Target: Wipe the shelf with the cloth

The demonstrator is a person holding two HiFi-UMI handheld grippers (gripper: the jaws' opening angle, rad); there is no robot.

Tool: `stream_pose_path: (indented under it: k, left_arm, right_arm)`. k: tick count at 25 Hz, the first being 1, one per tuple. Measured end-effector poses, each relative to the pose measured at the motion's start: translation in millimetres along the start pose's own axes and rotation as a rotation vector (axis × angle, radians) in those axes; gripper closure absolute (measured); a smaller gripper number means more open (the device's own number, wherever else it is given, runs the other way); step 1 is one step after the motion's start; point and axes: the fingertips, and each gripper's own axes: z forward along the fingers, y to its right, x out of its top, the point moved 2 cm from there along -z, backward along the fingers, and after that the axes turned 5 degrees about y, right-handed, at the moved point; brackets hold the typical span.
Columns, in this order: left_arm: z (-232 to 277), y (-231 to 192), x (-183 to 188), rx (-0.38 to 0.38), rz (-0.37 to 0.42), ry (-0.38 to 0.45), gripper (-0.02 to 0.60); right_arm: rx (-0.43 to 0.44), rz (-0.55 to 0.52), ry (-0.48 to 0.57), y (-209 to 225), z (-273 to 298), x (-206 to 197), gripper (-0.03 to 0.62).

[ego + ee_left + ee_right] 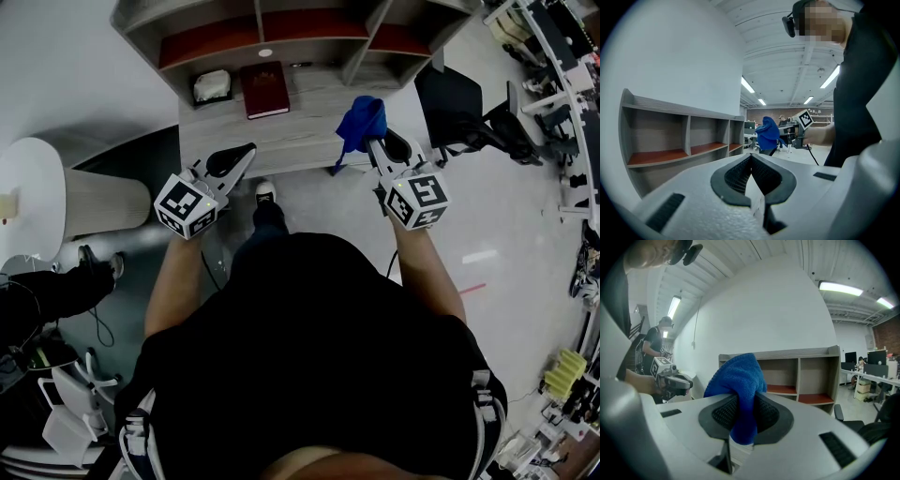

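The grey wooden shelf (281, 37) with red-brown boards stands on a pale desk top (309, 127) ahead of me. The blue cloth (361, 122) hangs bunched over the desk's right front part. My right gripper (373, 141) is shut on it, and the cloth (738, 385) fills the right gripper's (743, 413) jaws. My left gripper (248, 150) hovers at the desk's front edge, left of the cloth, with its jaws together and nothing between them (751, 161). From the left gripper view the shelf (679, 140) lies to the left and the cloth (768, 132) ahead.
A red book (265, 89) and a white crumpled object (212, 86) lie on the desk under the shelf. A black office chair (450, 103) stands to the right, a white round table (28, 187) to the left. A person (654, 345) stands in the background.
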Motion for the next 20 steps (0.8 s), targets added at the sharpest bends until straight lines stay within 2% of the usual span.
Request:
stream_pose_path:
  k: [20]
  left_arm:
    - [55.3, -112.8, -2.1, -0.056, -0.027, -0.035, 0.565]
  right_arm:
    - [-0.044, 0.04, -0.015, 46.3, 106.6, 0.4, 0.525]
